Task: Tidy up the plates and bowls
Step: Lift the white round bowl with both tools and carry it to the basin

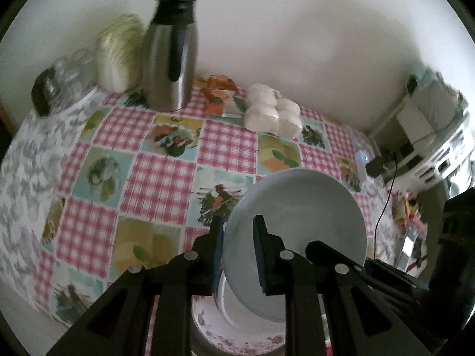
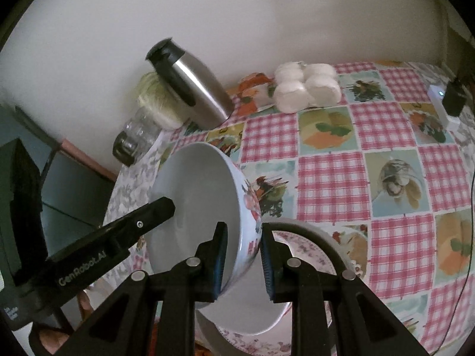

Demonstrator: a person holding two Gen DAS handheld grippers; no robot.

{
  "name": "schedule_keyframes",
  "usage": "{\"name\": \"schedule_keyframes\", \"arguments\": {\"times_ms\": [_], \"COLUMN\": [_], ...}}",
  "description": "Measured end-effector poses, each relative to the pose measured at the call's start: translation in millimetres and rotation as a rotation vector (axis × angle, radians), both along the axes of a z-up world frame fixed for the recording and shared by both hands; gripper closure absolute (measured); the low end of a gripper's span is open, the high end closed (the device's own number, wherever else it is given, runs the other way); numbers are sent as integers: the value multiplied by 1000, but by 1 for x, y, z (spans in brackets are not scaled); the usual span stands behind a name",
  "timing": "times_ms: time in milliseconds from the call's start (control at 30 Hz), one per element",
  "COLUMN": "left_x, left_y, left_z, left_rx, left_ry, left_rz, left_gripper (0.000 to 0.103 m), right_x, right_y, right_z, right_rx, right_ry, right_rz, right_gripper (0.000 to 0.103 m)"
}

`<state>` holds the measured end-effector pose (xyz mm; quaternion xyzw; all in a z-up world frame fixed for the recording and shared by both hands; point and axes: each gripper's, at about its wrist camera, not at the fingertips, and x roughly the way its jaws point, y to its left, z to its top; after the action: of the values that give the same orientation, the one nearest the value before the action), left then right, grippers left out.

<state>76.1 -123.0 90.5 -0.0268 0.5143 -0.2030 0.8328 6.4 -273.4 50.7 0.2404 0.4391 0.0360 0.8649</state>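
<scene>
Both grippers hold one bowl (image 2: 204,207): the left gripper (image 1: 237,249) and the right gripper (image 2: 243,258) have their jaws closed narrow on opposite rims. Just below the jaws lies a flowered plate (image 2: 311,252) on the worktop (image 2: 386,178). I think it is best to keep the bowl level and lower it slowly.

The bowl (image 2: 202,207) is tilted above the plate (image 2: 308,255), which lies on the desk (image 2: 394,237). Far behind, by the wall, the flask (image 1: 170,56) stands left of the pack of rolls (image 1: 273,111).
</scene>
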Motion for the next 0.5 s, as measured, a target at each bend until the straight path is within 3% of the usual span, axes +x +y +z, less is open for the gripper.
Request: {"name": "schedule_keyframes", "arguments": {"times_ms": [300,500], "left_x": [-17,-22], "left_y": [37,51], "left_z": [-11,-25], "left_rx": [-65,-109], "left_ry": [-9,30], "left_rz": [53,60], "left_gripper": [83,83], "right_x": [0,-5], "right_y": [31,43], "right_z": [-1,-10], "right_rx": [-53,-76], "right_ry": [19,50], "right_rz": [50,52], "right_gripper": [79,79]}}
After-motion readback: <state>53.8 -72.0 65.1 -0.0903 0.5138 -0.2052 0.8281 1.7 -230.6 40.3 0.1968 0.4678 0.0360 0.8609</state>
